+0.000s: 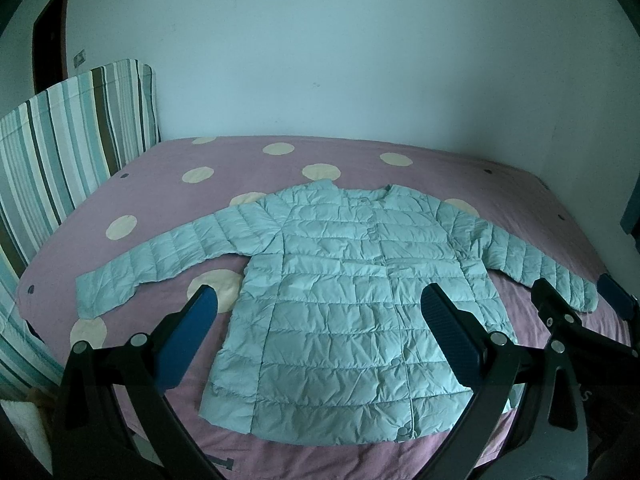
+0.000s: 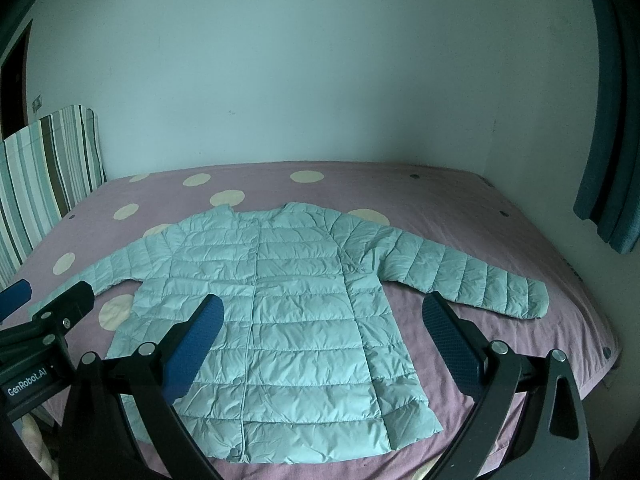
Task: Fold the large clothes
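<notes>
Quilted pale-blue jacket (image 1: 340, 300) lies flat, sleeves spread, on the bed (image 1: 360, 160).

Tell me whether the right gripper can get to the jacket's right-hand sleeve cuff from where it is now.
Probably yes: the right gripper is open above the jacket, and the sleeve cuff lies flat on the bed with nothing on it.

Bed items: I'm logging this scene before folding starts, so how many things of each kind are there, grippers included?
Quilted jacket: 1
Polka-dot bedsheet: 1
Striped headboard: 1
Grippers: 2, the left gripper and right gripper, both open above the jacket
Total: 5
</notes>
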A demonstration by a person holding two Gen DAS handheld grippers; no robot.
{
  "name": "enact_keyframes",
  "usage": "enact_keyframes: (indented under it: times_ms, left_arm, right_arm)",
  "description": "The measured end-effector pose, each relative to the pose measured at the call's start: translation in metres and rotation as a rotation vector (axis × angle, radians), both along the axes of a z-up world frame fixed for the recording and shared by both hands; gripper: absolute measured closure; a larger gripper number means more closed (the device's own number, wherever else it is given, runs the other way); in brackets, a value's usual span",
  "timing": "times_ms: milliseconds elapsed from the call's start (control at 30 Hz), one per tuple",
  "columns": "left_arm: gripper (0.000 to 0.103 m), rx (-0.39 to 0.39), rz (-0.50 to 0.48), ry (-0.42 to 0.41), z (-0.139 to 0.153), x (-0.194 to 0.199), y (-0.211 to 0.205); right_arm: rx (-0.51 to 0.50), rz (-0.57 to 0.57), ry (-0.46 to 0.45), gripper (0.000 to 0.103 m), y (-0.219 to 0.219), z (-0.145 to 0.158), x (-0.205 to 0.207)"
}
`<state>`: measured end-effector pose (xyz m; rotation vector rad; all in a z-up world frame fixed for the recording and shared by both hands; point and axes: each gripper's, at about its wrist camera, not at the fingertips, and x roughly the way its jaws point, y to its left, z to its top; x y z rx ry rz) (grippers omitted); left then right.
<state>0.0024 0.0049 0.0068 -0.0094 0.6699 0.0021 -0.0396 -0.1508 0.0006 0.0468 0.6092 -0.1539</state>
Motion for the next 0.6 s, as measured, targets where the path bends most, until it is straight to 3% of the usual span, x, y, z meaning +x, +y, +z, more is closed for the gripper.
enact_keyframes:
  times_ms: [600]
  left_arm:
    - [0.002, 0.0, 0.0, 0.001, -0.0001, -0.0001, -0.0035]
  right_arm:
    - [-0.001, 0.001, 0.0, 0.004, 0.0004, 0.0004, -0.0007]
